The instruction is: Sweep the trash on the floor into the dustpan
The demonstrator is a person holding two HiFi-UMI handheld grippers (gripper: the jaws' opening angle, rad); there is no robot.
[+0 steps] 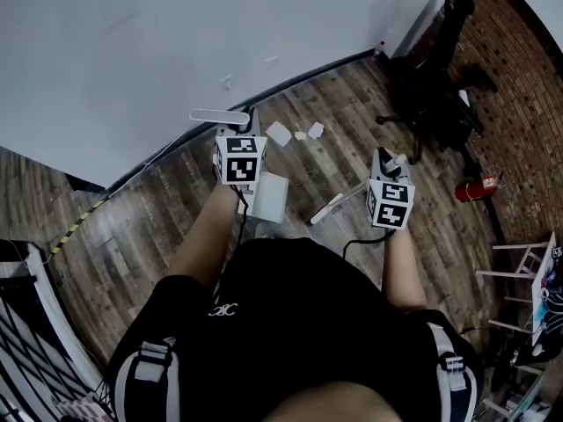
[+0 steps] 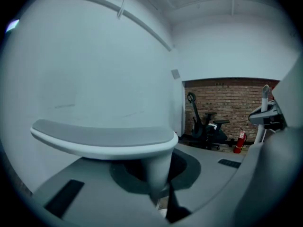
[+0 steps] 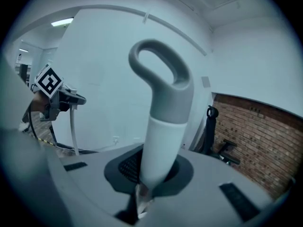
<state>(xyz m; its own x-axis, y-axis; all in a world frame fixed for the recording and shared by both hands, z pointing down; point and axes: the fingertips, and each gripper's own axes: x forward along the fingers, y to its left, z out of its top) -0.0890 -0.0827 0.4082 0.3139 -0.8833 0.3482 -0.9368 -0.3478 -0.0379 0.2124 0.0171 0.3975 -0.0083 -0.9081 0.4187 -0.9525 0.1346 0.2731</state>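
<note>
On the wooden floor near the white wall lie three white paper scraps (image 1: 278, 133) (image 1: 301, 135) (image 1: 315, 130). My left gripper (image 1: 240, 161) is shut on the upright stem of the white dustpan (image 1: 271, 197), below its flat grey top grip (image 1: 220, 117). In the left gripper view that top grip (image 2: 102, 141) spans the frame and its stem (image 2: 158, 171) drops between the jaws. My right gripper (image 1: 390, 199) is shut on the broom (image 1: 330, 207), which slants down to the floor. In the right gripper view the broom's white shaft (image 3: 161, 145), topped by a grey loop, rises from the jaws.
A black exercise bike (image 1: 431, 104) and a red fire extinguisher (image 1: 475, 187) stand by the brick wall at the right. A cable runs along the baseboard (image 1: 176, 152). A white rack (image 1: 528, 266) is at the far right, and a white frame (image 1: 40, 315) at the left.
</note>
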